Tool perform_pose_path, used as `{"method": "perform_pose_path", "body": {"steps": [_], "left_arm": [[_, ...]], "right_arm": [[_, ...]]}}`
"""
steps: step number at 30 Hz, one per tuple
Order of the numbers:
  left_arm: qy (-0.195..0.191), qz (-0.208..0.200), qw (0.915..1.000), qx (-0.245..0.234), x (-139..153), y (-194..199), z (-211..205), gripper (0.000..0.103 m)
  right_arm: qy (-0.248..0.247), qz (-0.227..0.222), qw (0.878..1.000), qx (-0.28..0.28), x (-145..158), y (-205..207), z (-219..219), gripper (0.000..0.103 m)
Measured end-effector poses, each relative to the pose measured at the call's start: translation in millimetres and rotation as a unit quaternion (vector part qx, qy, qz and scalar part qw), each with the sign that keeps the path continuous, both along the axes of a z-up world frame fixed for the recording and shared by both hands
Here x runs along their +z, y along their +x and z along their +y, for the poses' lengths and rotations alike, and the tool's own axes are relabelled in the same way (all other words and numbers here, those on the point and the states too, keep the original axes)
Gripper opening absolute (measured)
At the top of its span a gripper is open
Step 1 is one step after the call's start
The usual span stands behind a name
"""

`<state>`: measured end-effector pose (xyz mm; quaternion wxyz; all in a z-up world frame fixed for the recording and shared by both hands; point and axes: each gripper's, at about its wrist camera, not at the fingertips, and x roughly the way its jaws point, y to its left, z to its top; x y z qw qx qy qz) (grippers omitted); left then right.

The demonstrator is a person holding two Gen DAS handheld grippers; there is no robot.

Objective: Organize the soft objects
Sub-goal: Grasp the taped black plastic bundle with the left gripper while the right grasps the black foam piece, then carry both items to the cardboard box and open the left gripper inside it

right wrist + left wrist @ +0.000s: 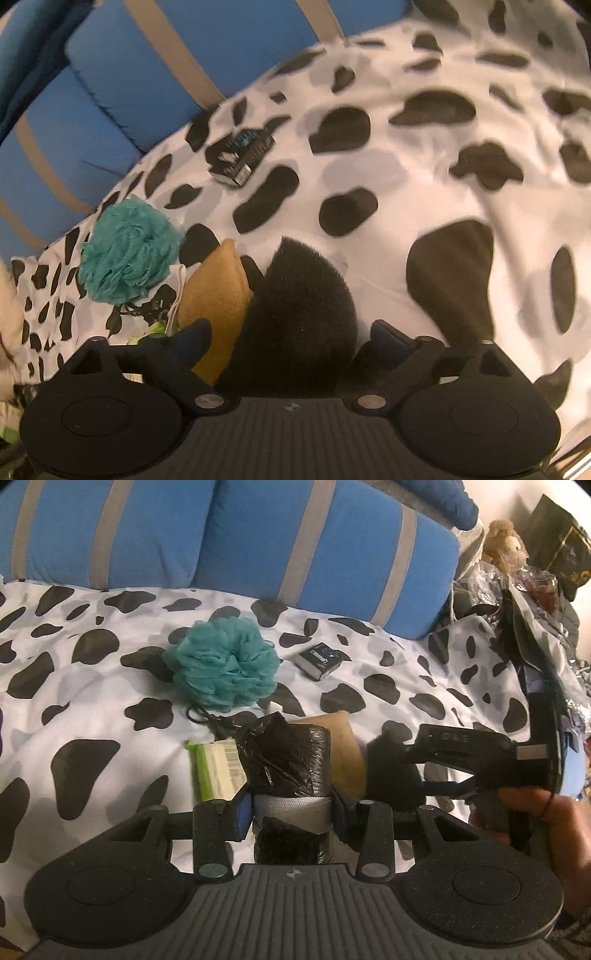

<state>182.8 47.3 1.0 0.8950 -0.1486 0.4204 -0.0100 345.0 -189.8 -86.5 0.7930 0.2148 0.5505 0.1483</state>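
Left gripper was clamped on a black plastic-wrapped roll over the cow-print blanket. Right gripper had a fuzzy black sponge pinched between its fingers, tan pillow touching it, teal loofah just past that.

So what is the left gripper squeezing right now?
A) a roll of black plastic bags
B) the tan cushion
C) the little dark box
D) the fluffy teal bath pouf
A: in the left wrist view, the left gripper has its fingers closed on the roll of black plastic bags, while the teal pouf lies apart on the spotted cover.
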Motion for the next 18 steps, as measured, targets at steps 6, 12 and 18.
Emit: {"method": "perform_pose_path", "body": {"steps": [6, 12, 18], "left_arm": [[-0.004, 0.000, 1.0000, -0.002, 0, -4, 3, 0.041], [-0.006, -0.002, 1.0000, -0.001, 2, -12, 2, 0.041], [-0.007, 0.002, 1.0000, -0.003, 4, -23, -2, 0.041]], "right_arm": [[-0.018, 0.026, 0.999, 0.001, -9, -1, 9, 0.071], [-0.013, -0.011, 1.000, 0.001, 9, -10, -1, 0.069], [-0.033, -0.080, 0.996, 0.030, 40, -31, -11, 0.069]]}}
